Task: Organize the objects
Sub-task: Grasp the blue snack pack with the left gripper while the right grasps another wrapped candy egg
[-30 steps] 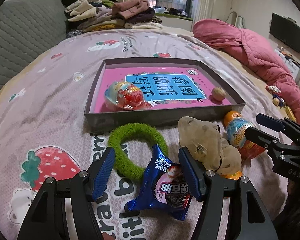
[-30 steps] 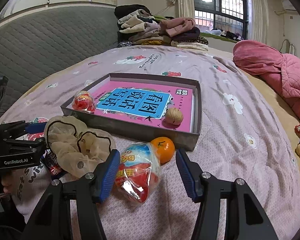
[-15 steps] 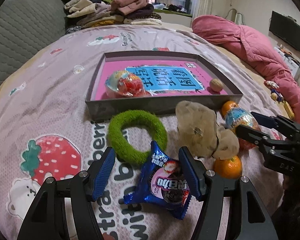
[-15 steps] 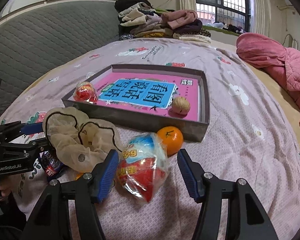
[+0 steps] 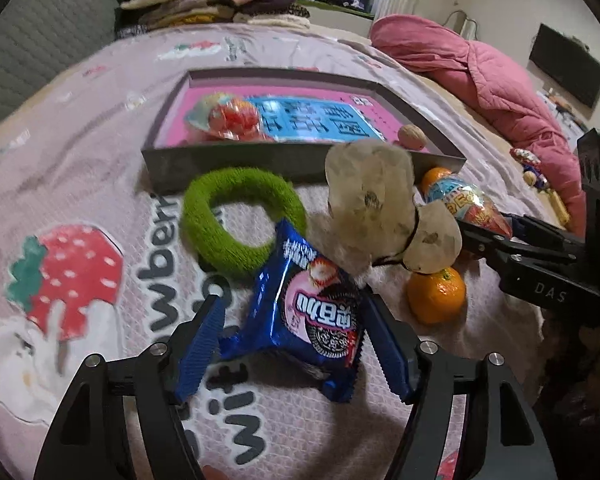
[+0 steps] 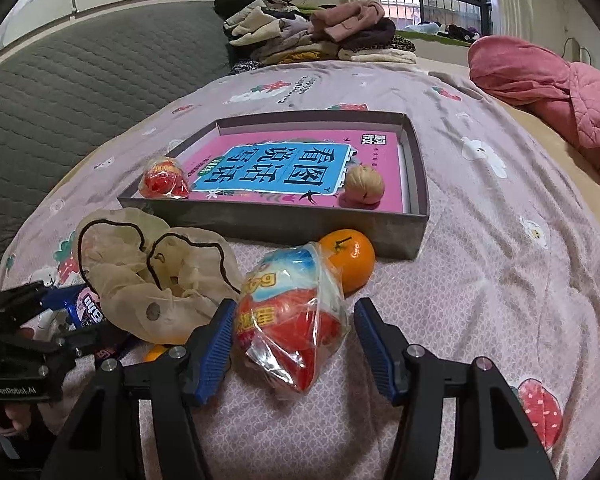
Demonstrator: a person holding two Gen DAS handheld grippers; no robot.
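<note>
A blue cookie packet [image 5: 312, 320] lies on the bedspread between the fingers of my left gripper [image 5: 293, 302]. Its jaws are opening and the pads do not press on the packet. A wrapped red and blue egg toy [image 6: 292, 320] lies between the fingers of my right gripper [image 6: 294, 307]. Those jaws are closing, with a gap still on the right side. Behind both stands a grey tray [image 6: 300, 224] with a pink book inside, a second egg toy [image 6: 164, 179] and a walnut [image 6: 365, 189].
A green ring [image 5: 204, 220] lies before the tray, beige mesh bags [image 5: 372, 192] beside it. One orange [image 6: 350, 256] sits behind the egg toy, another orange [image 5: 436, 294] under the bags. Folded clothes [image 6: 312, 36] and a pink quilt [image 5: 480, 76] lie farther back.
My left gripper has sunk toward the blue packet, which now sits deeper between its fingers. The right gripper has edged closer around the wrapped egg toy.
</note>
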